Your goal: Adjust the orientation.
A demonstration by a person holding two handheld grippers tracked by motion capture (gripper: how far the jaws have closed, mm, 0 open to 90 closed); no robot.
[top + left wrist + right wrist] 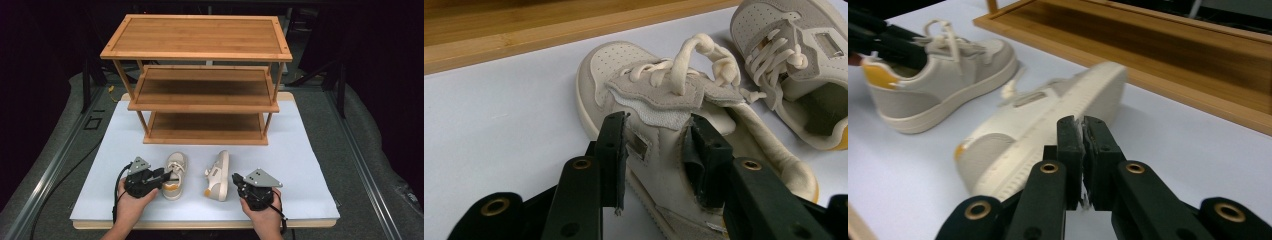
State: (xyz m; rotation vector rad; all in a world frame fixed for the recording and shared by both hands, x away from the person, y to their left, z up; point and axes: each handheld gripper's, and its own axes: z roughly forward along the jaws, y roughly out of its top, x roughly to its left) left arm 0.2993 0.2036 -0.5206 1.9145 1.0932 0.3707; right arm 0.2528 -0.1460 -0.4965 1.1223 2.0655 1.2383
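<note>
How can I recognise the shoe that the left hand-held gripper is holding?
Find the wooden three-shelf rack on the white board. Two pale shoes lie in front of it. The held shoe is the left one, upright on its sole with laces up, between the jaws of the left hand-held gripper. Its neighbour lies tipped on its side.

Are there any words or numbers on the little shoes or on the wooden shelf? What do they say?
No words or numbers can be read.
Upright beige child's sneaker: small metal tag on its side, nothing legible on it.
Beige child's sneaker lying on its side: a small rectangular patch, blank as far as it shows.
Three-tier bamboo shoe rack: no label in sight.
White table mat: plain.
</note>
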